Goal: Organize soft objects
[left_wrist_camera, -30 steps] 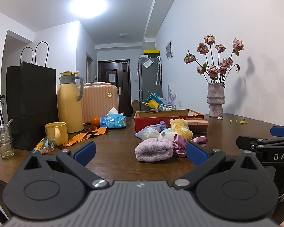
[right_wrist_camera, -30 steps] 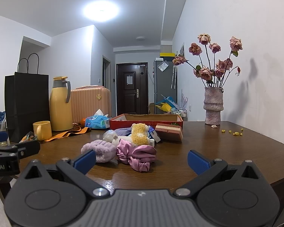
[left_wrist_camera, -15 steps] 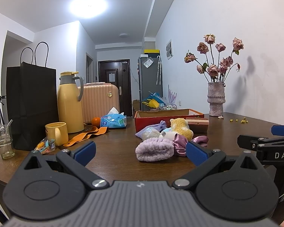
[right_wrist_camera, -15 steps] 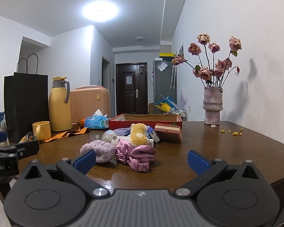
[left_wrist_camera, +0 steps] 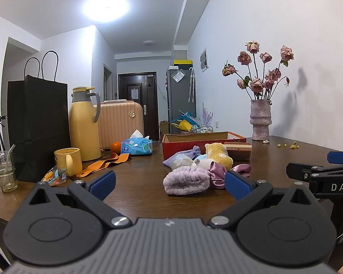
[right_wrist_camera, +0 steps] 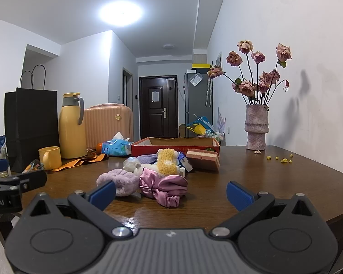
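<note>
- Left wrist view: left gripper (left_wrist_camera: 169,183) fingers were spread, short of the lilac towel roll (left_wrist_camera: 186,180).
- Right gripper (right_wrist_camera: 170,194) likewise spread; advised pinching the pink scrunchie (right_wrist_camera: 163,187) at mid-bulk.

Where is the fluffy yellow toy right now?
The fluffy yellow toy sits mid-table in both views, in the pile of soft things just in front of the red box, behind the pink scrunchie.

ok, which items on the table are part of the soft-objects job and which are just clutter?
Job: lilac towel, pink scrunchie, yellow plush, white plush, red box.

Clutter: thermos, mug, black bag, tissues, vase.
</note>
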`<state>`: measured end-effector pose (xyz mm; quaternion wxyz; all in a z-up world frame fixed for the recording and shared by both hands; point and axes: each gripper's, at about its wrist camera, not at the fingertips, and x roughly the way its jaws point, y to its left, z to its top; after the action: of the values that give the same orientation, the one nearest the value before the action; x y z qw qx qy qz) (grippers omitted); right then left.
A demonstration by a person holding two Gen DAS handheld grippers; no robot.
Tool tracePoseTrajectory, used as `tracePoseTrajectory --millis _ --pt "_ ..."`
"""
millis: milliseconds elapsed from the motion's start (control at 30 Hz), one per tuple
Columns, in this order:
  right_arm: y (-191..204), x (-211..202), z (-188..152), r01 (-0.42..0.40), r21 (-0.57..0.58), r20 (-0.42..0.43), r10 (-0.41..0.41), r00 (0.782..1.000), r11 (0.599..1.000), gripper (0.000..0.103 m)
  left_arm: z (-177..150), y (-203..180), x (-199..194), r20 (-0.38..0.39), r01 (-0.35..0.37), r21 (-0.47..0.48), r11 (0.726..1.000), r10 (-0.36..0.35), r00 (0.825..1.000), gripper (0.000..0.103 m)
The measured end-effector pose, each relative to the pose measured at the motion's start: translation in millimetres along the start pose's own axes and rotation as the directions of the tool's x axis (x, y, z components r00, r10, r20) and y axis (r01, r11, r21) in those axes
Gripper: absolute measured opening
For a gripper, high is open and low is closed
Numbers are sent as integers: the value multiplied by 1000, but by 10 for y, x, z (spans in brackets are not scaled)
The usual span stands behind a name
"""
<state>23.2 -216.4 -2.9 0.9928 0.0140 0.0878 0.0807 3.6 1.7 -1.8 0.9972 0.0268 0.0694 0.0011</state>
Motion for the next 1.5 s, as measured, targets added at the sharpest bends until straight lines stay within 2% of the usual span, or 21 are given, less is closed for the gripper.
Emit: tracePoseTrajectory --millis 667,800,900,967,1067,1100,1167,1300,1400,1500 --pt "0 2 -5 1 -1 -2 -1 1000 1000 103 -3 -7 7 -3 -4 4 1000 4 1000 103" --pt "-86 89 -17 -31 32 -11 32 999 999 103 -25 31 141 -10 -10 22 1000 10 1000 103" --pt "-128 309 -61 -14 58 -64 18 998 998 103 -66 60 361 -36 -6 24 1000 7 999 103" --pt "-145 451 -80 -42 62 -95 48 994 997 98 -78 64 494 -34 -18 37 999 20 999 103" --pt "-119 646 -78 -82 54 -121 88 989 995 81 -90 74 726 -45 -25 73 997 28 999 103" --pt "-98 710 -68 -101 48 -129 107 986 994 74 -76 102 822 -63 -18 66 998 22 998 103" --pt "-37 838 -30 -151 46 -137 156 978 987 65 -34 184 979 -84 3 31 1000 0 996 103" --pt "135 1125 59 -228 52 -151 234 960 972 61 78 341 1334 -131 10 -23 1000 -13 991 102" --pt "244 1416 118 -258 85 -165 269 949 962 60 141 467 1624 -176 49 -83 995 -63 982 92" --pt "278 1711 144 -279 184 -190 313 931 943 58 180 579 1938 -248 71 -148 986 -106 963 83"
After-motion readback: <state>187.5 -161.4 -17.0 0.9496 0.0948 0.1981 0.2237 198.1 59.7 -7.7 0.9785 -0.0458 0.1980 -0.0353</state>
